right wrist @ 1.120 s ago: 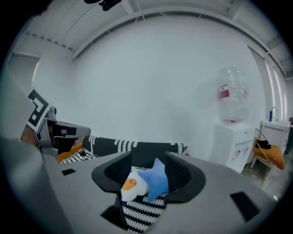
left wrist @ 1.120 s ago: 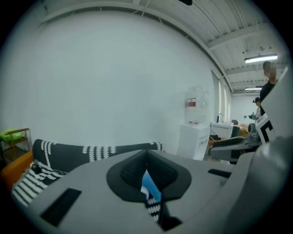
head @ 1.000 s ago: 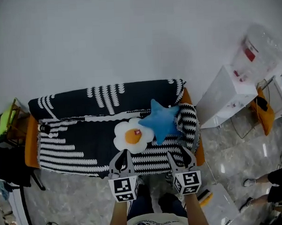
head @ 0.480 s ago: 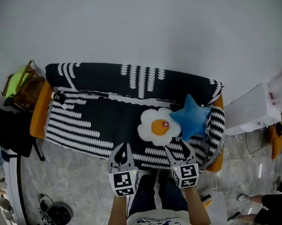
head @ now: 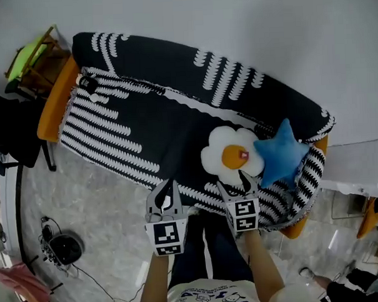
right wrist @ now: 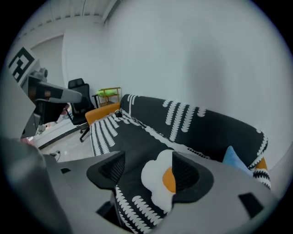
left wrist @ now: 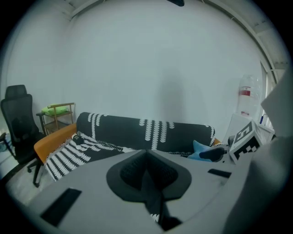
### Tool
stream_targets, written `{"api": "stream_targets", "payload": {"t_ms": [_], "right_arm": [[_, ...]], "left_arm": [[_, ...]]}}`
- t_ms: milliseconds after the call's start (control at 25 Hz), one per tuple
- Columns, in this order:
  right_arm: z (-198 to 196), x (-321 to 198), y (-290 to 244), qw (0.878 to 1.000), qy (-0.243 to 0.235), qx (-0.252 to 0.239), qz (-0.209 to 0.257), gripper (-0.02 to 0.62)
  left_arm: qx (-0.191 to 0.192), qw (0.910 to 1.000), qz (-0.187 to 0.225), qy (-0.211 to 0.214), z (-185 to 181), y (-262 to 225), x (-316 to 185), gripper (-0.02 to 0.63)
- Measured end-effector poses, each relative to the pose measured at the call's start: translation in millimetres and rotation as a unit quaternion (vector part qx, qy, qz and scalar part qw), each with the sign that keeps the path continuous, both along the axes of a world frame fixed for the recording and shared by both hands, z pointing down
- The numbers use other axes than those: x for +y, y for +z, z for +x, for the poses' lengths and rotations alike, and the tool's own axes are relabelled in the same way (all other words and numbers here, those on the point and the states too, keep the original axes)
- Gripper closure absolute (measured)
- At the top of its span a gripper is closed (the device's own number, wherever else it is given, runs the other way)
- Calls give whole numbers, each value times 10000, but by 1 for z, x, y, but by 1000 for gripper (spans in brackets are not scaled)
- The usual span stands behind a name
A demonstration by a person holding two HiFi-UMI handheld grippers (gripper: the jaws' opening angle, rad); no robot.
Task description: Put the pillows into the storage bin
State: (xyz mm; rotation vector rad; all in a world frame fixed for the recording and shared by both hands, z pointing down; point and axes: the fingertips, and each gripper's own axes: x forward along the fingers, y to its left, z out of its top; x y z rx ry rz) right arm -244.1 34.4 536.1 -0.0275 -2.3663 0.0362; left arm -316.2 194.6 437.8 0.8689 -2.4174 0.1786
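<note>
2 pillows, both on the sofa [head: 138, 127], at its right end as the head view had it: 1 fried-egg pillow [head: 232, 155], white w/ orange yolk, lying flat on the seat, and 1 blue star pillow [head: 282, 154] just beside it, touching it and leaning toward the armrest. Sofa was 1 piece, orange, under a black & white striped throw.

2 grippers, both held low in front of the person, pointing at the seat's front edge. L gripper [head: 168, 183] had its jaws together, nothing between them, over the throw and well apart from both pillows. R gripper [head: 233, 181] had jaws wide and they had just been opening; its own view showed the egg pillow in the gap between the 2 pads, no pad pressing on it. In the head view its tips sat at the pillow's near edge; contact couldn't be told.

Around: 1 wooden side table [head: 34, 60] w/ a green cushion at the sofa's far end, 1 black office chair [left wrist: 17, 122] beside it, 1 white cabinet [head: 358, 166] past the other end, cables on the marble floor [head: 104, 213].
</note>
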Motion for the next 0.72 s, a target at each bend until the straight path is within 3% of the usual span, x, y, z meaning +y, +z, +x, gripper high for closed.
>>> {"api": "stream_targets", "payload": {"t_ms": [400, 720], "right_arm": [[-65, 9, 162, 9941, -641, 875, -85, 239], [-63, 18, 255, 9834, -787, 1633, -16, 217]], "left_arm": [[378, 9979, -284, -448, -40, 103, 3, 592], [801, 9923, -410, -850, -43, 166, 16, 592]]}}
